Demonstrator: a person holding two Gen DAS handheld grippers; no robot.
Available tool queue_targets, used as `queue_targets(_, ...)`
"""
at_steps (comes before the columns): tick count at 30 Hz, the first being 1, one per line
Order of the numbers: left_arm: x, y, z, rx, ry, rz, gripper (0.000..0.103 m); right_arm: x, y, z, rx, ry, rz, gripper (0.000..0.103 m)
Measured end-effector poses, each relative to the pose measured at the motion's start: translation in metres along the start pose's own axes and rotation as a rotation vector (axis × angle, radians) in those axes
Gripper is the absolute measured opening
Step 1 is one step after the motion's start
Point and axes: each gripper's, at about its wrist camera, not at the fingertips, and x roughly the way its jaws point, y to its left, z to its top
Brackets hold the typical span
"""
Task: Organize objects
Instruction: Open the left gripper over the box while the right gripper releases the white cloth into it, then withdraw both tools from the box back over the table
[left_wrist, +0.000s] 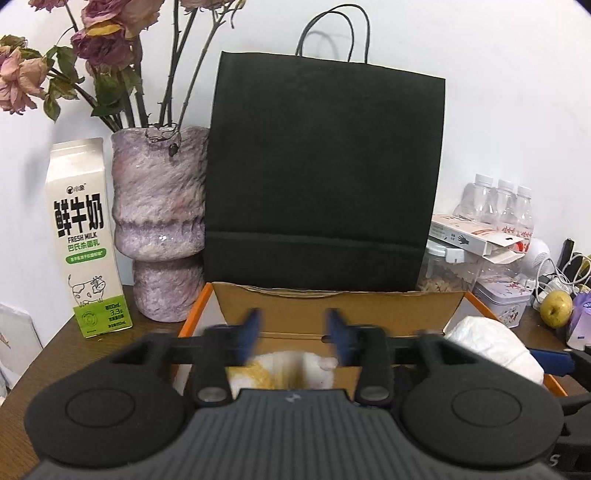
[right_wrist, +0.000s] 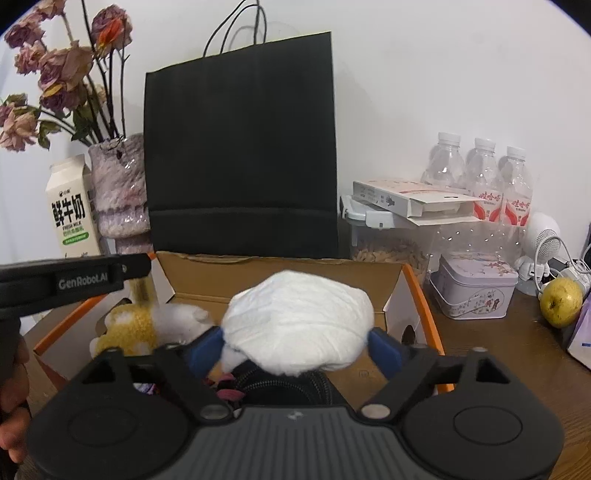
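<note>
An open cardboard box with orange edges stands in front of me on the wooden table. My left gripper hangs over it, blue fingers apart and blurred. A yellow and white plush toy lies just below them in the box, and no pad touches it. In the right wrist view the same plush toy rests in the left part of the box. My right gripper has its jaws wide, with a white crumpled bundle sitting between the fingers over dark items in the box.
A tall black paper bag stands right behind the box. A purple vase with dried roses and a milk carton stand on the left. Clear bottles, a tin, a seed jar and a yellow fruit crowd the right.
</note>
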Motion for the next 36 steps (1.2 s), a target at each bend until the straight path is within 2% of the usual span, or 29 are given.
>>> queue_targets(1,-0.001,0.000,0.000,0.000,-0.012,0.020,0.085,0.000,-0.002,0.000,0.008,-0.001,-0.002,0.099)
queue_targets(2,-0.002,-0.001,0.000,0.003,-0.024,0.037,0.102,0.000,-0.003,0.000,0.016,0.000,-0.003,0.103)
queue_targets(4,-0.005,-0.001,0.000,0.004,-0.048,0.063,0.103,0.002,-0.005,0.001,0.022,0.007,-0.008,0.103)
queue_targets(10,-0.003,0.003,0.000,-0.016,-0.022,0.057,0.103,0.003,-0.003,0.000,0.011,0.021,-0.008,0.103)
queue_targets(20,-0.012,0.003,-0.001,-0.007,-0.031,0.062,0.103,-0.005,0.002,0.001,-0.005,0.017,-0.007,0.103)
queue_targets(36,-0.061,0.013,-0.014,-0.005,-0.037,0.086,0.103,-0.049,0.011,-0.009,-0.040,-0.020,-0.003,0.103)
